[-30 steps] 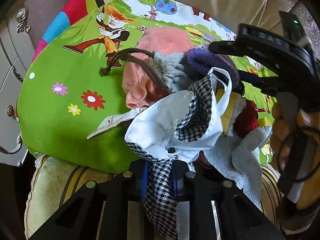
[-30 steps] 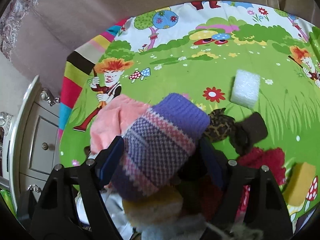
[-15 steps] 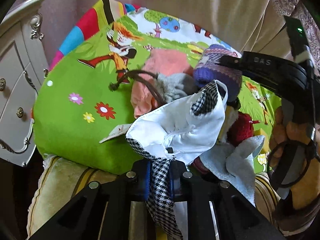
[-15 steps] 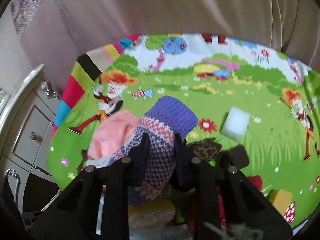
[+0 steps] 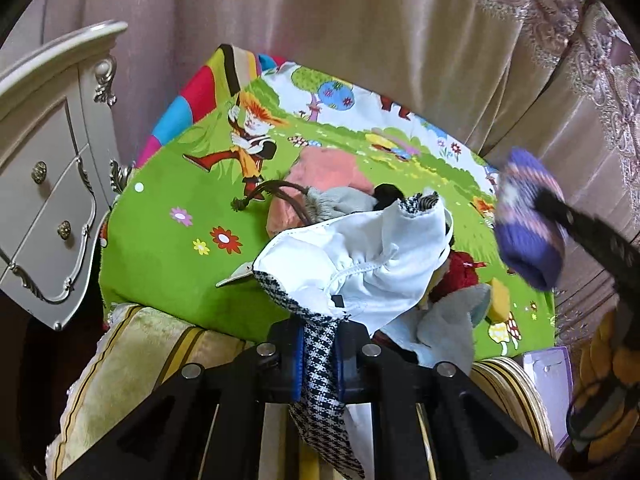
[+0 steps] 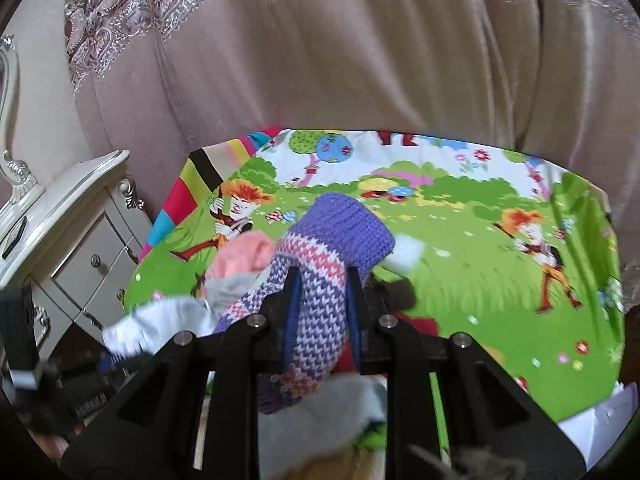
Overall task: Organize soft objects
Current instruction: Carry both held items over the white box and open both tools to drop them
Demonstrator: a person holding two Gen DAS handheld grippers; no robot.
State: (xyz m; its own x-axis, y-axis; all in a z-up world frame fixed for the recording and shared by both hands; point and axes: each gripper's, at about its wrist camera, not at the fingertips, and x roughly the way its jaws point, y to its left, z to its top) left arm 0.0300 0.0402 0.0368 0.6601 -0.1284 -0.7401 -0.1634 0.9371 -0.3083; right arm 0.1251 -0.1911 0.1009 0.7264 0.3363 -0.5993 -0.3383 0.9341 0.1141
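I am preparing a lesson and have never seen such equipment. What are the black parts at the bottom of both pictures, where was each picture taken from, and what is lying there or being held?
No robot here: a person carries a hand-held gripper in each hand, each with a wide-angle camera looking along its two black fingers. The left hand-held gripper, seen from its own camera, is shut on a houndstooth and white cloth bag. The right hand-held gripper, seen from its own camera, is shut on a purple striped knitted piece; its jaws have just closed on it. Below lies a bright cartoon-print mat carrying a pile of soft things: a pink cloth, a grey drawstring pouch, something red. A white cabinet stands beside it.
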